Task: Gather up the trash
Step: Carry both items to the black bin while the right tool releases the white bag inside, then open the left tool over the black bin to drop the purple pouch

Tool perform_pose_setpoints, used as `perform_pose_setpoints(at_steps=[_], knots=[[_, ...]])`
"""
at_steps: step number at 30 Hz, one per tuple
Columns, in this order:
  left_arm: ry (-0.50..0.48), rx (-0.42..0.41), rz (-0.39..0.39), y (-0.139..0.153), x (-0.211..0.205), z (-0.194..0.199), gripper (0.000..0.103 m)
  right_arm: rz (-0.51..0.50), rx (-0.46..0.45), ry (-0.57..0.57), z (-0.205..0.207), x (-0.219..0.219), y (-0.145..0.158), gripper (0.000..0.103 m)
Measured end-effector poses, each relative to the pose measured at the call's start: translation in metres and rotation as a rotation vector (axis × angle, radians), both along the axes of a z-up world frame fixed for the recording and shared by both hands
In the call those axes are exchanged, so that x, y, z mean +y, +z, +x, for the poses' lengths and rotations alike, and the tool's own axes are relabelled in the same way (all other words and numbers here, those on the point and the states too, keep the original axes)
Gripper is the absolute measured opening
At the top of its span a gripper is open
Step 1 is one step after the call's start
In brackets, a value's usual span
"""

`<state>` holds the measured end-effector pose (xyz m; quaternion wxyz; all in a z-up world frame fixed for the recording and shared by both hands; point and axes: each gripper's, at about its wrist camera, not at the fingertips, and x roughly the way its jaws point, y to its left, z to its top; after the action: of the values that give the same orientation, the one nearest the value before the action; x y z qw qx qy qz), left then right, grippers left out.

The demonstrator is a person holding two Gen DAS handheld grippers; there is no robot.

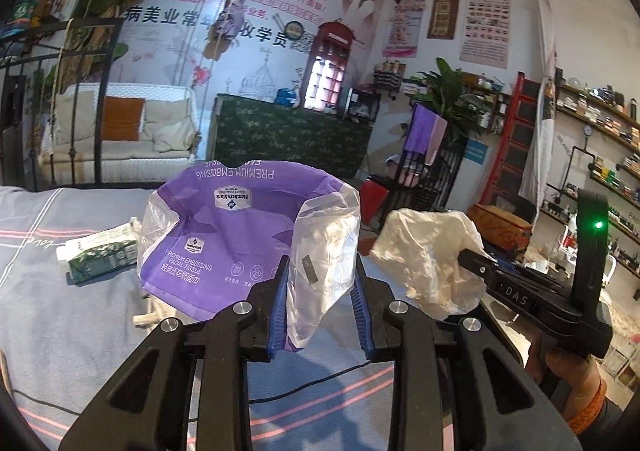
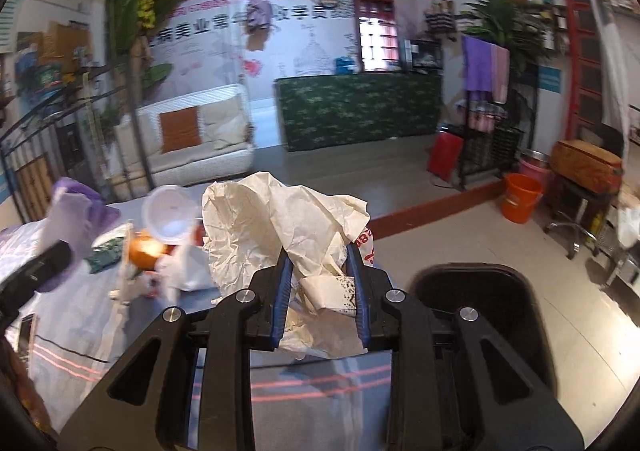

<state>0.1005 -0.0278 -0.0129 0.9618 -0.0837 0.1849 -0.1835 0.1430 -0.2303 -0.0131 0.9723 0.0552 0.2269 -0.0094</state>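
My left gripper (image 1: 320, 271) is shut on an empty purple and clear tissue wrapper (image 1: 240, 235), held up above the grey bedsheet (image 1: 60, 311). My right gripper (image 2: 318, 255) is shut on a crumpled cream paper wad (image 2: 280, 219); the same wad (image 1: 432, 255) shows at the right of the left wrist view, with the right gripper (image 1: 480, 265) and a hand (image 1: 572, 375) behind it. A black trash bin (image 2: 480, 291) stands open just right of the right gripper, beside the bed.
More litter lies on the sheet: a green and white packet (image 1: 96, 255), a white plastic lid (image 2: 168, 215), an orange round thing (image 2: 146, 251) and white scraps (image 2: 188, 271). An orange bucket (image 2: 522, 197) and a stool (image 2: 580, 179) stand on the tiled floor.
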Motion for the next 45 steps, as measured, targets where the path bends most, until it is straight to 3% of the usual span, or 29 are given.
perform_pose_setpoints(at_steps=[7,13,14,16,18,26,32,41,44,45], knots=[[-0.124,-0.057,0.039,0.002,-0.041,0.000,0.029,0.004,0.135,-0.230,-0.001,-0.078,-0.037,0.028],[-0.257,-0.028,0.052,-0.004,-0.077,0.007,0.029,0.086,0.303,-0.352,-0.001,-0.130,-0.095,0.030],[-0.279,-0.019,0.053,-0.005,-0.083,0.008,0.029,0.101,0.330,-0.355,-0.001,-0.136,-0.105,0.033],[-0.320,-0.010,0.064,-0.007,-0.096,0.010,0.029,0.133,0.380,-0.376,-0.001,-0.146,-0.122,0.056],[-0.360,-0.006,0.069,-0.008,-0.106,0.007,0.029,0.168,0.375,-0.414,-0.008,-0.157,-0.129,0.075],[-0.531,0.054,0.085,-0.019,-0.160,0.009,0.029,0.119,0.275,-0.540,-0.035,-0.181,-0.100,0.078],[-0.631,0.144,0.083,-0.038,-0.193,0.016,0.029,0.063,0.215,-0.611,-0.059,-0.197,-0.079,0.080],[-0.766,0.299,0.078,-0.073,-0.234,0.033,0.030,0.055,0.200,-0.685,-0.079,-0.223,-0.074,0.081],[-0.781,0.353,0.093,-0.083,-0.240,0.038,0.042,0.056,0.200,-0.699,-0.081,-0.227,-0.073,0.081],[-0.783,0.373,0.103,-0.088,-0.241,0.039,0.059,0.057,0.201,-0.701,-0.081,-0.228,-0.073,0.081]])
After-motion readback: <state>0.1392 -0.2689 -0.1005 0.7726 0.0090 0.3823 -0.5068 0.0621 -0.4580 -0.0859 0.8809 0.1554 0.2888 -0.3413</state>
